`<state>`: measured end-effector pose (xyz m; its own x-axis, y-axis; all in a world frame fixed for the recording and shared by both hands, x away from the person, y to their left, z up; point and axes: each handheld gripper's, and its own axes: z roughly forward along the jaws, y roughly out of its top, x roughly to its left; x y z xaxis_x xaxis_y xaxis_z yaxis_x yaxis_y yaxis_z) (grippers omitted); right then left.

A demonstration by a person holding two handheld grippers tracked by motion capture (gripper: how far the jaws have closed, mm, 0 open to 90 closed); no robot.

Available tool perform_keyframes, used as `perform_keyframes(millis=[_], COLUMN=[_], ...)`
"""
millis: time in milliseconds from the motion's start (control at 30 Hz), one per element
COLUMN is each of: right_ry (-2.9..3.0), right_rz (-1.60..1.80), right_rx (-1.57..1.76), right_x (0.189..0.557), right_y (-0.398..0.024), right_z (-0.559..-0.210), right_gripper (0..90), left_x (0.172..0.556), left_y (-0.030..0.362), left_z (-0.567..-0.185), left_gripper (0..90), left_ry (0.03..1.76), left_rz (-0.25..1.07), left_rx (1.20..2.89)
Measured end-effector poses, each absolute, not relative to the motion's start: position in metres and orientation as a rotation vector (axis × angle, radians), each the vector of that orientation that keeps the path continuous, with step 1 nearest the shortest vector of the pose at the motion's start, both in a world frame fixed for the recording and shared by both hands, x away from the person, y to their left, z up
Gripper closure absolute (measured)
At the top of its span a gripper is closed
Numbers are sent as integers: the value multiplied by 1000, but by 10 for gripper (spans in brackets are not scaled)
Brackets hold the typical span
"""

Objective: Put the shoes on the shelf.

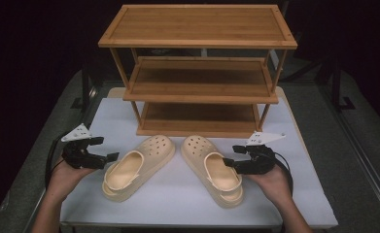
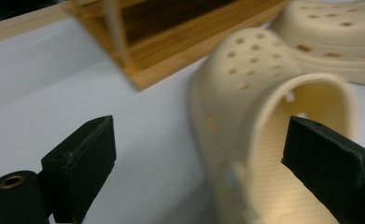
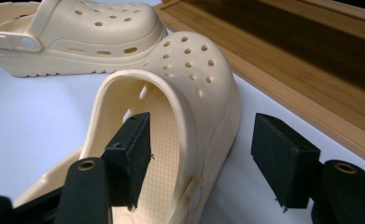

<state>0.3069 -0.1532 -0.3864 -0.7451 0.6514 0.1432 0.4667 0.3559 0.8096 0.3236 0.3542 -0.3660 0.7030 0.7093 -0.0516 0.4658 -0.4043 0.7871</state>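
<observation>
Your right claw (image 3: pixel 203 158) gapes across right clog's (image 1: pixel 212 165) outer wall, pads clear. Your left claw (image 2: pixel 199 163) wide, empty, at left clog's (image 1: pixel 134 167) nine o'clock. No readable branding.

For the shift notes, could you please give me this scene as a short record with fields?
surface: white table top
rack: three-tier wooden shoe rack at the far side, its shelves bare
shoes: left cream clog and right cream clog, toes toward the rack
left gripper: open, beside the left clog's heel
right gripper: open, jaws straddling the right clog's side wall, one inside the heel opening
</observation>
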Motion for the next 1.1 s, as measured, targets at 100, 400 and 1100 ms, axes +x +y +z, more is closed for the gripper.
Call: perform_keyframes(millis=[100,400,1100], right_ry=[2420,2462,2482], right_rz=[1330,1314,1245], right_rx=[1010,991,972], right_x=[307,309,316], right_y=[-152,-145,-135], right_z=[-387,-392,-402], right_gripper=[369,410,756], left_x=[322,322,327], left_y=[341,307,299], left_z=[-364,-375,-381], left_gripper=[97,312,783], left_ry=[836,733,709], left_rz=[334,317,515], left_rx=[2093,2187,2302])
